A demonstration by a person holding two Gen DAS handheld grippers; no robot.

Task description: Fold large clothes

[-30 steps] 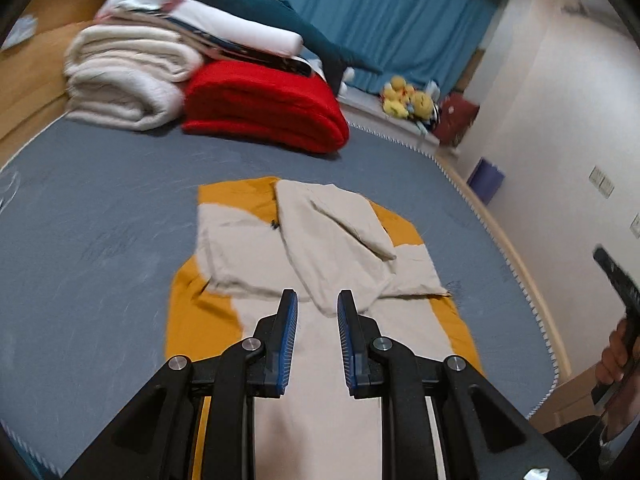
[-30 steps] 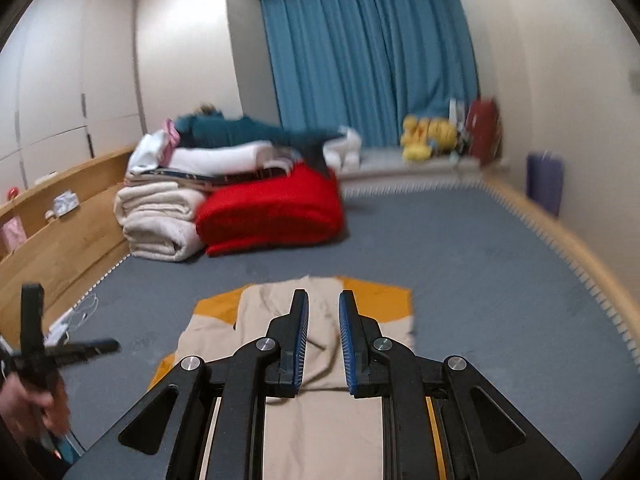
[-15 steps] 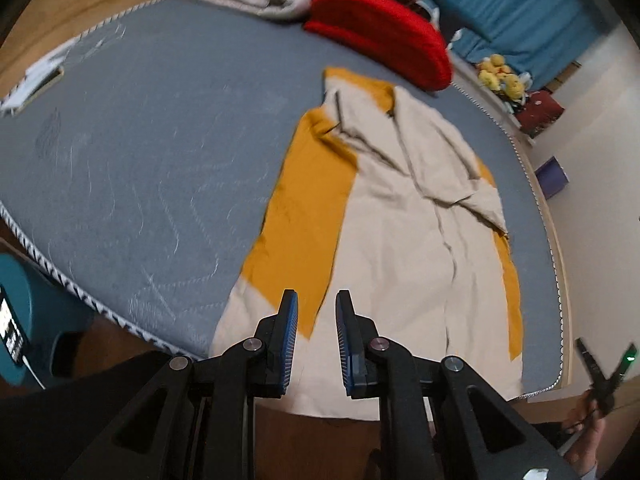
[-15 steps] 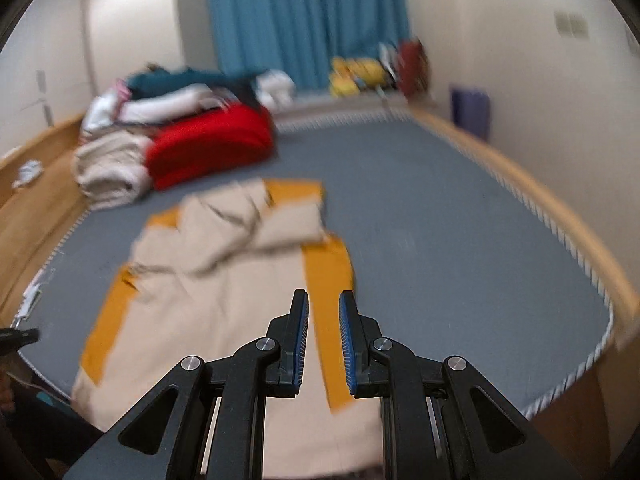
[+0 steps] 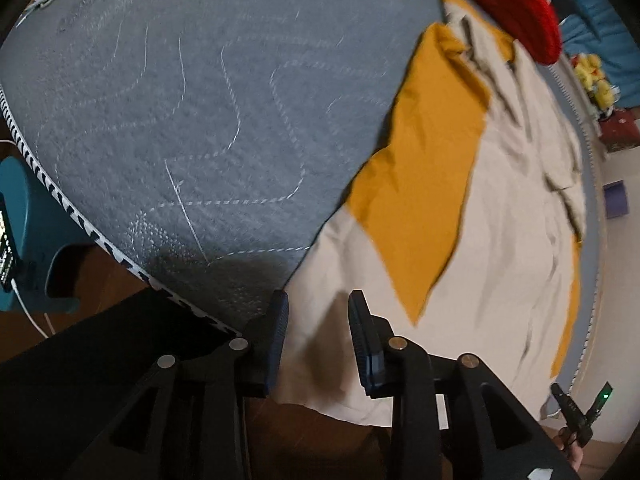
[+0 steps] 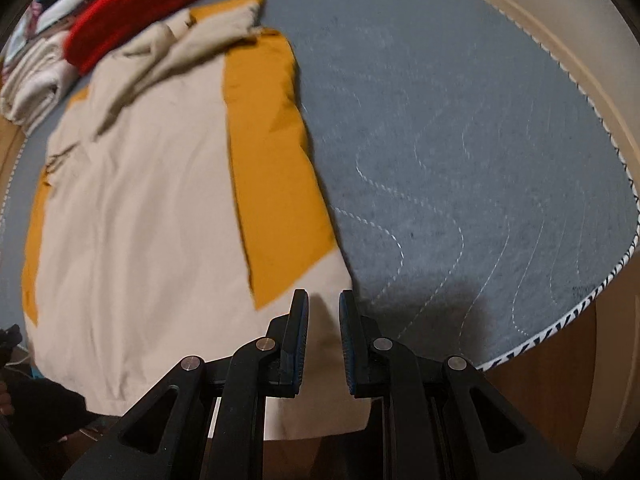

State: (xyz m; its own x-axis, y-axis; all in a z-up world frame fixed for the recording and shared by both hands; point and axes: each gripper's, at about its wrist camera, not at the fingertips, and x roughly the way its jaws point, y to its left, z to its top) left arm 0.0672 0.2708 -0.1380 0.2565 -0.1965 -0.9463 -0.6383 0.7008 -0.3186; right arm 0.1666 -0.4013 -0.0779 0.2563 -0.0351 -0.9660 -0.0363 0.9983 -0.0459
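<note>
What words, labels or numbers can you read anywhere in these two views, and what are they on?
None can be read.
Cream and orange garment: no print or label shows.
Grey mattress: only stitched quilting lines.
Dark device at the left edge, left wrist view: lit marks, too small and blurred to read.

No legible text, label, brand, number or sign is showing in either view. A device screen at the left edge of the left wrist view is displaying small marks, but these are too small to read.
</note>
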